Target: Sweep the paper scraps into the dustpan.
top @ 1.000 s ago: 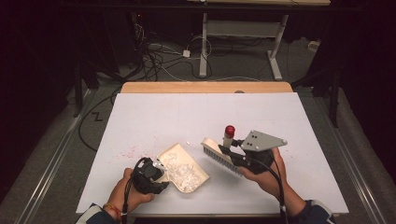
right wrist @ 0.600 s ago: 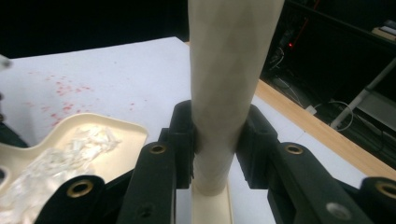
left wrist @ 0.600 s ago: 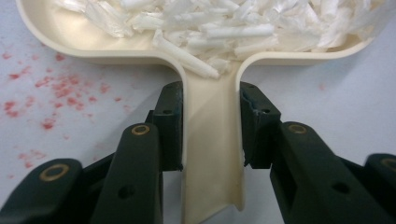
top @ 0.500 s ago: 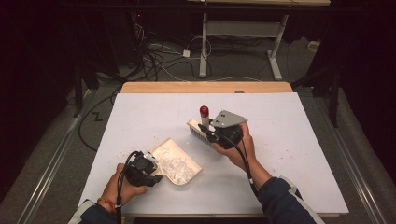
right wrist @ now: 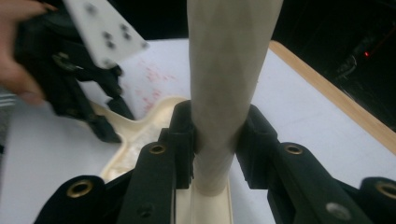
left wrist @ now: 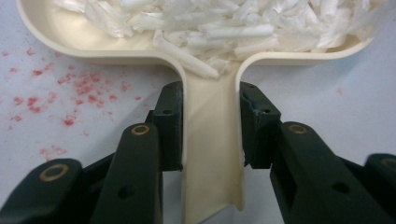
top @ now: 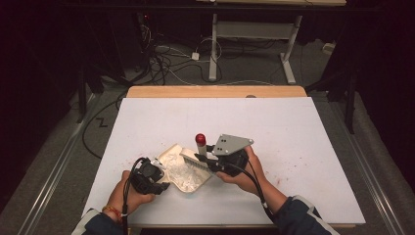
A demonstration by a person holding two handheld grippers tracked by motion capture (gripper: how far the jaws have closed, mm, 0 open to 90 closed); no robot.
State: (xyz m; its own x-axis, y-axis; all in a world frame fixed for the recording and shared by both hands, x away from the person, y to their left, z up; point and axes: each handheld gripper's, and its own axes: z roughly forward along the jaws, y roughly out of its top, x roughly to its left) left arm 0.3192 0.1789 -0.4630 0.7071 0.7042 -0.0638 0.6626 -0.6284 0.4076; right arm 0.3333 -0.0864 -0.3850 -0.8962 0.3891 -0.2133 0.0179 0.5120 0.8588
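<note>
Currently the left tool point(left wrist: 210, 126) is clamped on the dustpan point(top: 182, 169) handle at lower centre of the worktop point(top: 303, 147), and the right tool point(right wrist: 215, 140) is clamped on the brush point(top: 198, 154) handle. A hard stroke over the pan risks flicking the white shreds point(left wrist: 243, 28) out over the rim, and a tilt of the pan would spill them.

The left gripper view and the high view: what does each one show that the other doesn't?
Left gripper view: red specks on the sheet beside the handle, clamped between black claw jaws. High view: the brush in the right claw, both hands, cables on the floor. Both: the cream dustpan with white shreds.
</note>
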